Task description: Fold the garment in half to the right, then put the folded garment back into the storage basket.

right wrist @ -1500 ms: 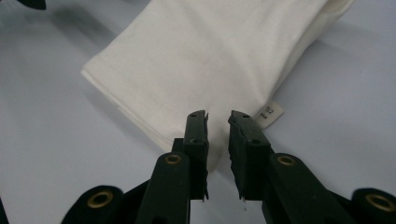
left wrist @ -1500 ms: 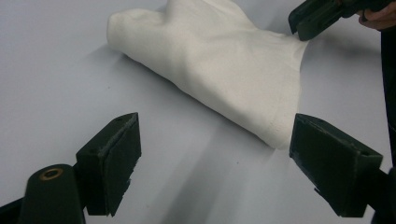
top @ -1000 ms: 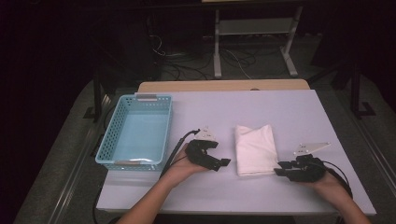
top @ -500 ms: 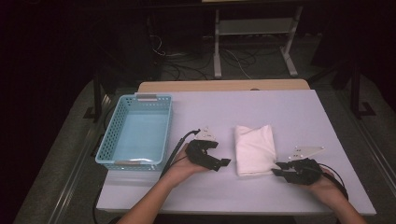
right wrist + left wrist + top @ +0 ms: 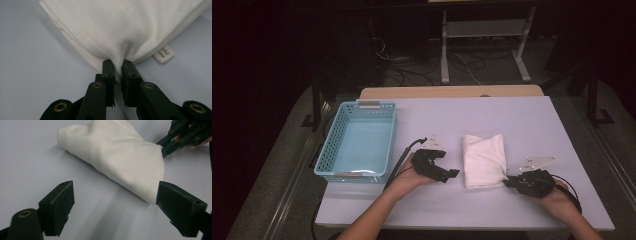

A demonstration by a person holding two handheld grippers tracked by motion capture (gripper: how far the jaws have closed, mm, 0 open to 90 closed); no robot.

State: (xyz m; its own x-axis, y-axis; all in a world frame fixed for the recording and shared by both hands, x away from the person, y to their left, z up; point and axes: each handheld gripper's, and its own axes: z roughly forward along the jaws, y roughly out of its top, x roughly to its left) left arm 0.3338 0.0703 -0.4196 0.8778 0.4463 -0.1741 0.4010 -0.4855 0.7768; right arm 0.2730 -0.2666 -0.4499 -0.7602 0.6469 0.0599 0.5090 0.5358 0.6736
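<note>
1. A folded white cloth (image 5: 483,160) lies on the pale table (image 5: 522,120), near the person's edge and right of the middle, between the two grippers.
2. The right gripper (image 5: 508,182) sits at the cloth's near right corner. Its jaws have just been closing, and the right gripper view shows them pressed together on the hemmed edge of the cloth (image 5: 120,32), with the fabric puckered where they pinch it.
3. In that same view a small printed label (image 5: 163,53) sticks out from under the cloth, just beside the pinched spot, and lies flat on the table.
4. The right hand (image 5: 562,200) holds its gripper low over the table, with a grey three-cornered plate on top and a cable looping behind.
5. The left gripper (image 5: 452,173) lies just beside the cloth's left edge, carried in the left hand (image 5: 409,175). Its jaws stand spread wide and nothing is pressed between them.
6. In the left gripper view the cloth (image 5: 117,157) fills the upper middle, with one corner close to the jaw at the right of the view; whether it touches that jaw I cannot tell. The other gripper's black linkage bites the cloth's far corner at the top right.
7. A light blue plastic basket (image 5: 332,145) with perforated walls stands at the table's left side, well apart from the cloth.
8. Beyond the table's far edge the floor is dark, with a white metal stand (image 5: 484,45) and loose cables around it.
</note>
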